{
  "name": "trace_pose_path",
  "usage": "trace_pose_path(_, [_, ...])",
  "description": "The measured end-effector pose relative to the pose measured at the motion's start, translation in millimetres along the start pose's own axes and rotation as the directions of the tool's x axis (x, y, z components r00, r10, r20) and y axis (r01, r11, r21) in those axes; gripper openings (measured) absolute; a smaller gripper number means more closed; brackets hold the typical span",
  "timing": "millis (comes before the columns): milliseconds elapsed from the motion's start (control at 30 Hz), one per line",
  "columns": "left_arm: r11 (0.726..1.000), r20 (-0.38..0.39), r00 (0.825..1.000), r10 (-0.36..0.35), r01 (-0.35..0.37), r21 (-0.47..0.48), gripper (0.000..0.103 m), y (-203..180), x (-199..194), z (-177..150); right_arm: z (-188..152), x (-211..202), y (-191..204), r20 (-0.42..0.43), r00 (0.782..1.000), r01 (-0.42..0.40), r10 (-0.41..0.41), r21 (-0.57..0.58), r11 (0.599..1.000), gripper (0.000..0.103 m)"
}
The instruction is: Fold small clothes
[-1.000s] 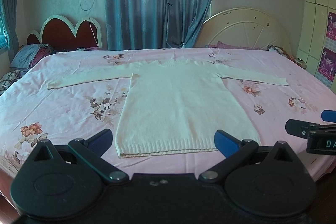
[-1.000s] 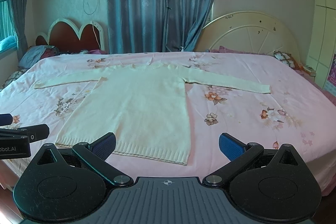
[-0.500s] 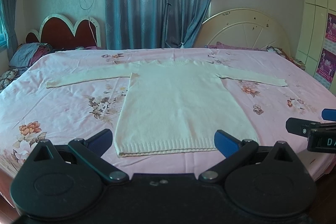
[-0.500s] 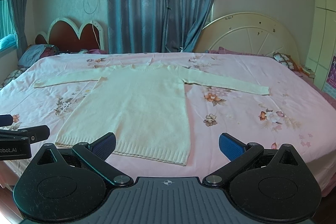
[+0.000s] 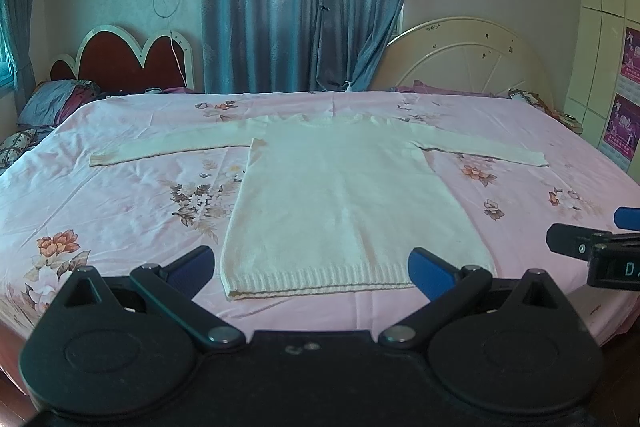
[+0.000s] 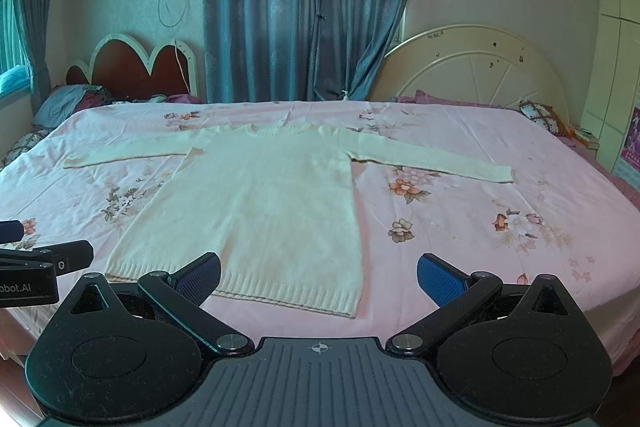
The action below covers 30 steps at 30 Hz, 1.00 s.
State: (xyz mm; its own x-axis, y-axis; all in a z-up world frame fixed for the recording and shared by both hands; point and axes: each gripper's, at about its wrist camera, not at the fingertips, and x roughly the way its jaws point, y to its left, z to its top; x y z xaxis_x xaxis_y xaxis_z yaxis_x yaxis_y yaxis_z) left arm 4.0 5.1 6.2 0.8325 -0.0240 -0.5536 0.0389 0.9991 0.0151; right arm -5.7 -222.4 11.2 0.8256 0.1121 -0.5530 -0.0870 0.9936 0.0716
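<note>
Both claws wide open and empty, left gripper (image 5: 310, 265) and right gripper (image 6: 319, 277) short of the hem of the sweater (image 5: 344, 203) lying flat ahead on the bed (image 5: 120, 195); risk: pinching the sheet too, dragging everything askew.

A cream sweater (image 5: 344, 199) is lying flat on the pink flowered bed sheet (image 5: 120, 203), both sleeves spreading out to the sides. The left gripper (image 5: 312, 267) is hovering with its jaws wide apart near the ribbed hem, holding nothing. The right gripper (image 5: 592, 247) is showing at the right edge.
</note>
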Motion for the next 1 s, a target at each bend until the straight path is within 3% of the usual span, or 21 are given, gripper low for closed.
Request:
trace_pose_path(300, [1.000,0.002,1.000,-0.017,0.017,-0.008,0.103,3.1,8.1,2.6,2.5,9.9,-5.4,-0.008,1.000,0.019,-0.019,0.018,1.000,0.103])
trace_pose_path(600, [0.999,0.001,0.999,-0.035,0.035,0.001,0.103,12.6,51.8,26.1,23.6,46.2,-20.5,0.013,0.997,0.078,-0.079,0.058,0.995,0.103])
trace_pose_path(833, [0.994,0.010,0.994,-0.106,0.106,0.006,0.103,20.1,100.6,53.8,50.6,88.9,-30.0,0.036,0.991,0.127,-0.132,0.105,0.986,0.103])
trace_pose_path(1000, [0.979,0.025,0.982,-0.189,0.191,-0.068,0.103,36.7,128.9,77.7,69.5,111.4,-36.1,0.061,0.981,0.171,-0.182,0.145,0.974,0.103])
